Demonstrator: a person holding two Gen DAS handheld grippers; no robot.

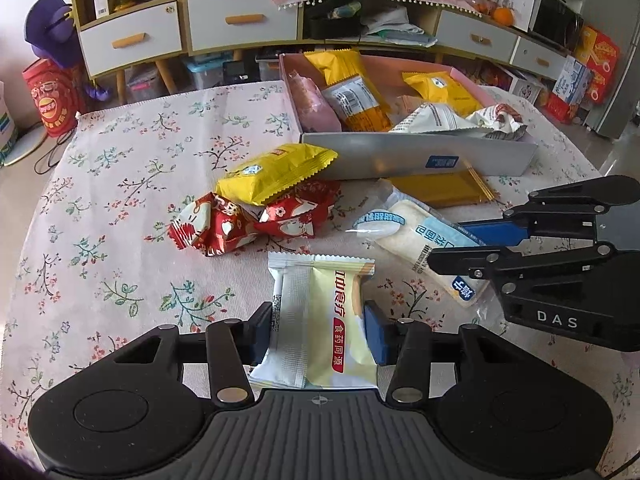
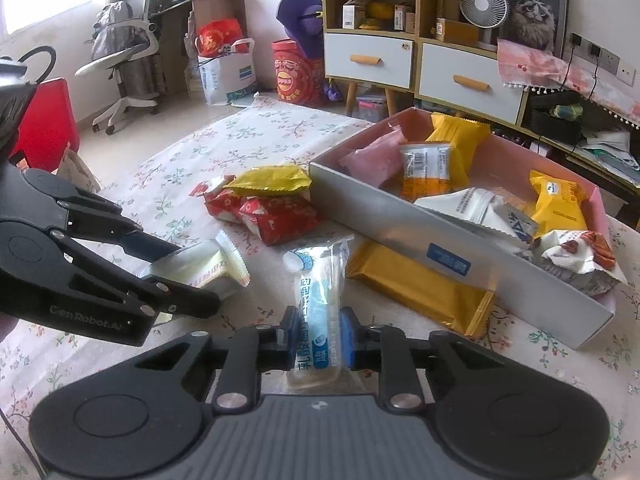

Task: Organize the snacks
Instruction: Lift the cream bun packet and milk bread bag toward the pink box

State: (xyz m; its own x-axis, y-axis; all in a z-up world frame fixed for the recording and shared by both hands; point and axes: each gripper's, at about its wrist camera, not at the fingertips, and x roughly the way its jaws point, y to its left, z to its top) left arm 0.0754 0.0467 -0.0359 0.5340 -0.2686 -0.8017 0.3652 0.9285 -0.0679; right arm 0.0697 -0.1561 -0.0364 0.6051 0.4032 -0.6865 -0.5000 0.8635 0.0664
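A: Left hand-held gripper [image 1: 318,330]?
B: Clamped on a pale yellow-and-white flat snack packet with red lettering [image 1: 324,320], pads pressing both edges, packet lying on the floral-cloth desk [image 1: 120,200].

A: Right hand-held gripper [image 2: 320,338]?
B: Squeezed onto a clear long packet with blue print holding white crackers [image 2: 318,304]. It runs straight ahead between the blue pads.

A: Ahead of the left one?
B: Two red foil packets [image 1: 244,224], a yellow pillow packet [image 1: 276,172] lying on them.

A: Box?
B: Grey-walled, pink-lined cardboard box [image 2: 440,236], ahead-right of the right hand-held gripper, holding yellow, pink and white packets. A flat gold packet [image 2: 420,288] lies on the desk against its near wall, just right of the clear packet.
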